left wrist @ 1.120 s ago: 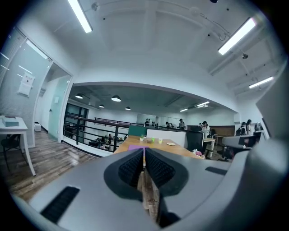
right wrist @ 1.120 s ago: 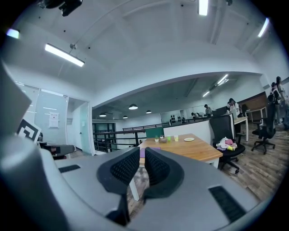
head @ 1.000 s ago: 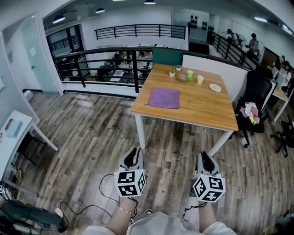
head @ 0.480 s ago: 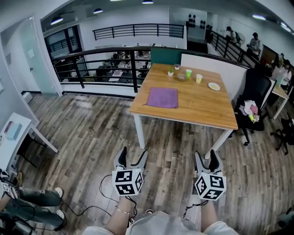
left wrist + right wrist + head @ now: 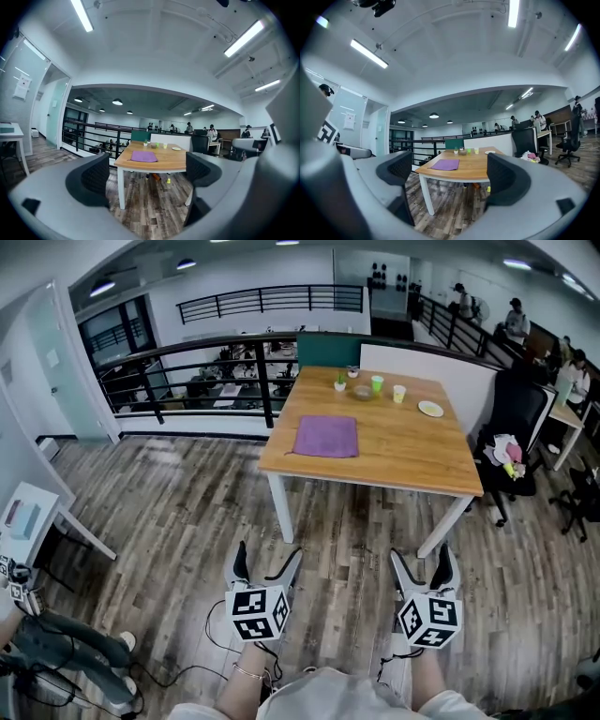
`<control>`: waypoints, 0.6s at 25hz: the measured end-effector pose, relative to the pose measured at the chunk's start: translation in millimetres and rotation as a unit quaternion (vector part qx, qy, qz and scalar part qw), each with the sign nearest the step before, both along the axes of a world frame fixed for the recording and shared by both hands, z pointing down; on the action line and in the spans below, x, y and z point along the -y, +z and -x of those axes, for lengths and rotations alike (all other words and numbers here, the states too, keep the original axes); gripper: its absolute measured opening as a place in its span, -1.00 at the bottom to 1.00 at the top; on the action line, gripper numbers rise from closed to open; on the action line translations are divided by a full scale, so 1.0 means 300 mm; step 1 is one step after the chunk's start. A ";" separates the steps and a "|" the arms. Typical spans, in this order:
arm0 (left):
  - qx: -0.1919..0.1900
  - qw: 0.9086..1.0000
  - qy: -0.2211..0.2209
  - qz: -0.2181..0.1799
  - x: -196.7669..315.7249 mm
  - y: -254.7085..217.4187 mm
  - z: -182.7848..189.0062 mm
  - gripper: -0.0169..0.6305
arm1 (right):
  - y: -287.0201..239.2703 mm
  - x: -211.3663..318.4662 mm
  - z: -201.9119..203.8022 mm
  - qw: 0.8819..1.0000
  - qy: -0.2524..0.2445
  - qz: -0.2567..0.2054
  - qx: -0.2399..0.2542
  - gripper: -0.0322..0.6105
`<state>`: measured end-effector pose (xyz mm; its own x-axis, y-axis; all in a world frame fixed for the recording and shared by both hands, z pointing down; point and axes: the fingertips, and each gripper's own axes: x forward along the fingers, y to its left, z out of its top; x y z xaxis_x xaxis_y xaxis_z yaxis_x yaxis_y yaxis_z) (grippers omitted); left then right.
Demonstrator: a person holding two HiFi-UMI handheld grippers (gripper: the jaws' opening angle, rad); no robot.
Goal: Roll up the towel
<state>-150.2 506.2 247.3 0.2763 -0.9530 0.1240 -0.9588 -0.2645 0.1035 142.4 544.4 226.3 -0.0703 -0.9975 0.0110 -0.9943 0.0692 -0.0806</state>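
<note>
Towel [image 5: 326, 436], purple and spread flat, lies on the wooden table [image 5: 412, 456], well ahead of both grippers and well apart from them, with a stretch of plank floor [image 5: 187, 512] between. From the left gripper [image 5: 267, 564] it is ahead and a little to the right. From the right gripper [image 5: 423, 564] it is ahead and to the left. In the left gripper view and in the right gripper view the towel shows far away, through the gap between the two jaws.

What has changed is the jaws. One second ago both pairs were nearly together in the head view, and half a second ago they had parted partly. Now they are opening and stand wide apart, and nothing is between them, only air and the distant table. The hands themselves have hardly shifted.

My reading is that this is preparation, not yet work on the cloth. No fold or roll is begun, and the edges seem to lie flat. The person must first come up to the table, until the near edge of the towel is within reach of the jaws. Beyond the towel stand small cups [image 5: 377, 383] and a plate [image 5: 430, 409], apart from it, so they should not disturb the rolling.
</note>
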 end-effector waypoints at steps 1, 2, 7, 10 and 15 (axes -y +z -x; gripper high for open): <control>-0.001 1.000 0.000 -0.001 0.004 0.001 0.007 0.61 | 0.003 0.001 0.001 1.000 0.003 0.002 0.001 0.64; -0.001 1.000 0.000 -0.001 0.008 0.003 0.015 0.61 | 0.006 0.002 0.004 1.000 0.006 0.004 0.002 0.64; 0.002 1.000 0.010 0.003 0.049 0.018 0.049 0.61 | 0.024 0.024 0.030 1.000 0.022 0.015 -0.001 0.63; 0.004 1.000 0.018 0.010 0.062 0.042 0.078 0.60 | 0.054 0.021 0.058 0.999 0.030 0.027 0.004 0.62; 0.011 0.999 0.032 0.032 0.104 0.094 0.078 0.60 | 0.098 0.049 0.070 0.998 0.035 0.045 0.008 0.61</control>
<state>-173.7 475.1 275.6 0.3321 -0.9239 0.1900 -0.9427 -0.3180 0.1012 121.3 529.6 255.8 -0.0021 -0.9949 0.1005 -0.9951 -0.0078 -0.0987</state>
